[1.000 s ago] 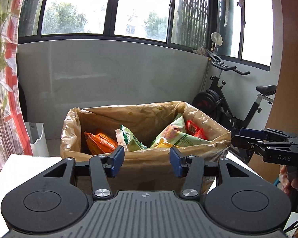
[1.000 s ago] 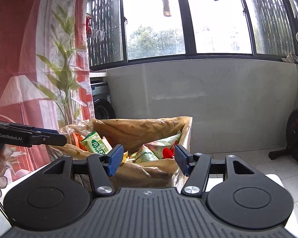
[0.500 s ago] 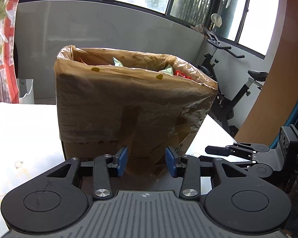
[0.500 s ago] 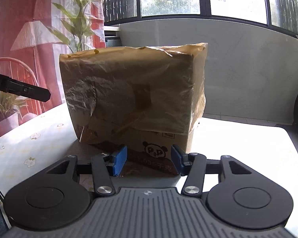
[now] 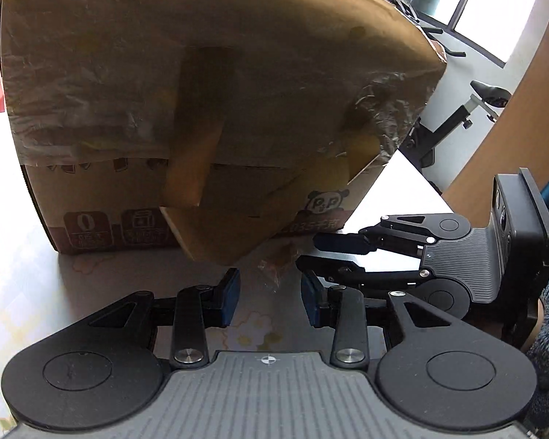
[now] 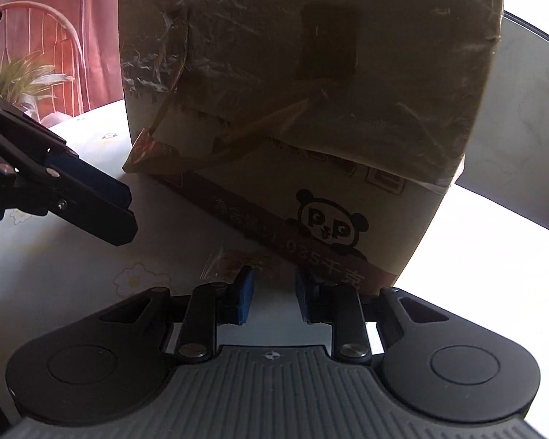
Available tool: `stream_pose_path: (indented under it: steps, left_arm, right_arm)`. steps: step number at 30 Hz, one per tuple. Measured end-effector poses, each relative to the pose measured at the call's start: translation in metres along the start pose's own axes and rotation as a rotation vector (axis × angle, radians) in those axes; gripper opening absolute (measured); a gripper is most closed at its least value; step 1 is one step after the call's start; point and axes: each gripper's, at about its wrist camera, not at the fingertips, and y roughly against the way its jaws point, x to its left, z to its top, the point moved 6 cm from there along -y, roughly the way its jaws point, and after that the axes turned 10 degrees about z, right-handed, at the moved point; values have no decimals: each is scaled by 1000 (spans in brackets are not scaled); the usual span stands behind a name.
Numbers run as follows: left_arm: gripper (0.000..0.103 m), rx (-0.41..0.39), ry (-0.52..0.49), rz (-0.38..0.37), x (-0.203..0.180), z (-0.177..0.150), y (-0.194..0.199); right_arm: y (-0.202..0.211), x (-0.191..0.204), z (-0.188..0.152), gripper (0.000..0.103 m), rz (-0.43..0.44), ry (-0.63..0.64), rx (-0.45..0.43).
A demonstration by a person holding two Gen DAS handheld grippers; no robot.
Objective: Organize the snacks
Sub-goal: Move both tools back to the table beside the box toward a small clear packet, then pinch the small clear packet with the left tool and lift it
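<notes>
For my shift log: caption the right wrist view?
Open right gripper low over floral tablecloth, facing panda-logo cardboard box; left gripper alongside.

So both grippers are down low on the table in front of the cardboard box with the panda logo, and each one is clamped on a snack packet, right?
Not quite. Both are low in front of the cardboard box, but the left gripper and right gripper are open and empty, as both wrist views show.

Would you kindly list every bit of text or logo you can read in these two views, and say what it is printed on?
"P&P": inside the panda logo on the cardboard box.
"035千克": on the box's dark bottom band, beneath the panda.
"0": in an icon low on the box; the small print under it is unreadable.
</notes>
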Motion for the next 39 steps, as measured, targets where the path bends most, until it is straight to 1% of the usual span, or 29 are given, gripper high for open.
stream_pose_path:
  steps: [2,9,10,12,14,19,21,22,23,26,28,32,34,39]
  left_arm:
    - [39,-1,23,-5,3,3,-11]
    - [39,16,26,3,3,0,-41]
    - [39,18,30,2,4,0,-45]
    - [39,18,33,4,4,-1,-51]
    - [39,17,23,8,5,-2,-60]
    - [39,13,-10,18,4,-1,-77]
    - [35,7,-32,21,1,-1,-84]
    - [27,2,-46,25,-1,-2,-86]
    - [15,5,-61,21,-4,-4,-89]
    - [8,2,-84,33,-12,-5,-92]
    - [6,4,-83,17,-16,-6,-93]
    - [6,-8,-112,27,-25,-12,-89]
    - [6,-23,-122,32,-29,-12,-82]
    - [6,-59,-108,8,-38,-13,-59]
  right_arm:
    - [-3,-3,0,28,16,-5,6]
    - [-8,2,-1,27,71,18,30]
    - [-8,2,-2,26,76,14,29]
    - [-8,4,-3,19,89,5,25]
    - [-8,3,-3,16,94,3,25]
    - [-7,3,-2,14,91,7,30]
    - [-7,4,0,10,97,13,33]
    - [-8,5,0,9,101,15,34]
    - [-8,4,1,7,103,17,34]
    - [-9,6,1,6,101,16,33]
    - [-9,6,2,5,100,8,28]
    - [-6,10,2,5,110,-1,23]
    - [-4,14,2,5,106,3,19]
    - [14,25,3,5,99,-14,-20]
